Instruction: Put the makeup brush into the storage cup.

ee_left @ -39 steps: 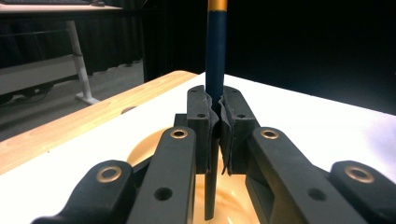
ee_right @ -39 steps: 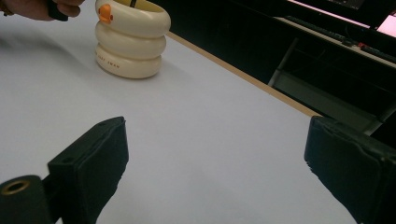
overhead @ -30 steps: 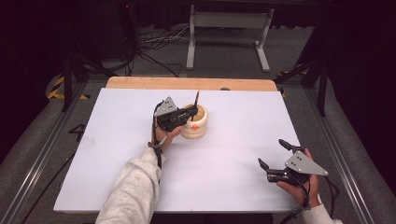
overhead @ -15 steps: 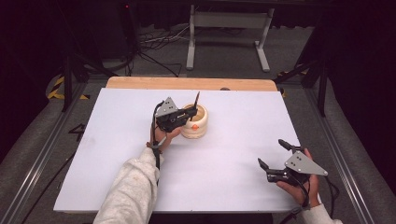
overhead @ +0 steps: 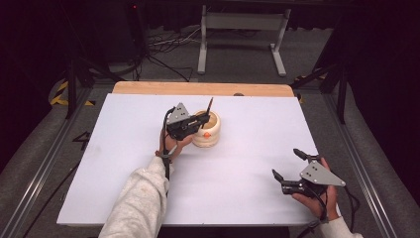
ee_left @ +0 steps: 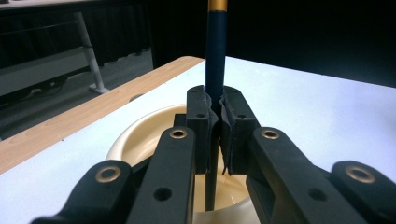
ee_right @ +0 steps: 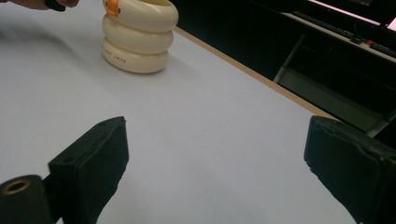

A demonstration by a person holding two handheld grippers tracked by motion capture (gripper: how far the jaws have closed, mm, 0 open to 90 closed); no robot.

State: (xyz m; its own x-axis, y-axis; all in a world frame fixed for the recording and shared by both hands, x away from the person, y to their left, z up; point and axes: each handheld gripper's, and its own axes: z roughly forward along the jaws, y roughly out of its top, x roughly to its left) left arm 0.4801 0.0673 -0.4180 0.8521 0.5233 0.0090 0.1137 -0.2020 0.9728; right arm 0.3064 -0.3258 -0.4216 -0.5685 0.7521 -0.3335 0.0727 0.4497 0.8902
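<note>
A cream ribbed cup with an orange mark stands on the white table top, a little behind its middle. My left gripper is at the cup's left rim, shut on a dark blue pencil with a gold band. The pencil stands nearly upright, its lower end down inside the cup. Near the table's front right corner, my right gripper is held open, with nothing between its jaws and pointing toward the cup.
A strip of bare wood runs along the table's far edge. Behind it on the dark floor stand a grey metal frame and some cables. Metal rails flank the table on both sides.
</note>
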